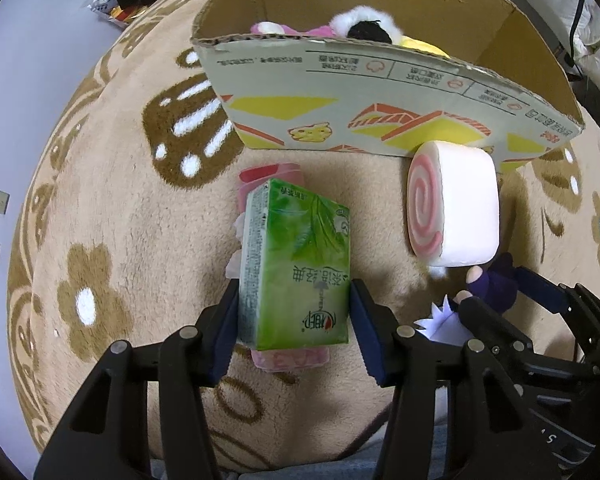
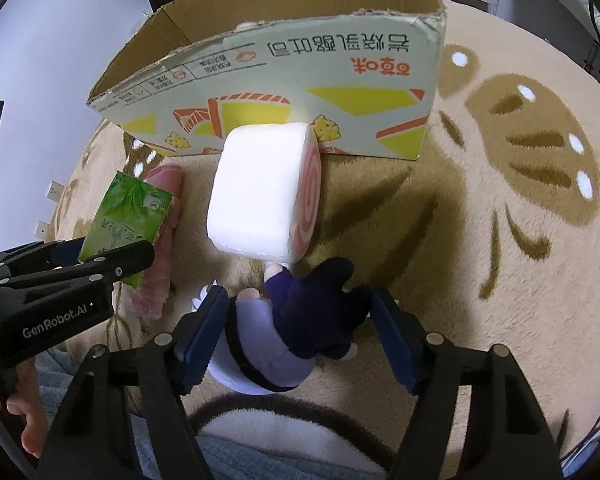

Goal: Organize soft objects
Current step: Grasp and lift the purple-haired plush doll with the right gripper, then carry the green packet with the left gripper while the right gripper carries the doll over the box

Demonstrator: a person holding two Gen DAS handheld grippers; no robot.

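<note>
Clamping the green tissue pack point(image 1: 296, 268) by its long sides in our left gripper point(image 1: 294, 312), above the rug point(image 1: 112, 208) before the cardboard box point(image 1: 380, 92), we judge it light and squashy; our right gripper point(image 2: 298, 336) straddles the plush doll point(image 2: 296, 320), jaws apart, not yet pressing

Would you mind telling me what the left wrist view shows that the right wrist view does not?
Only the left wrist view looks into the cardboard box, where plush toys lie, and shows the left gripper closed on the green tissue pack from above.

Only the right wrist view shows the right gripper straddling the purple-clad doll, plus a bare hand.

Both show the swirl roll cushion, the pink pack under the tissues, and the patterned rug.
</note>
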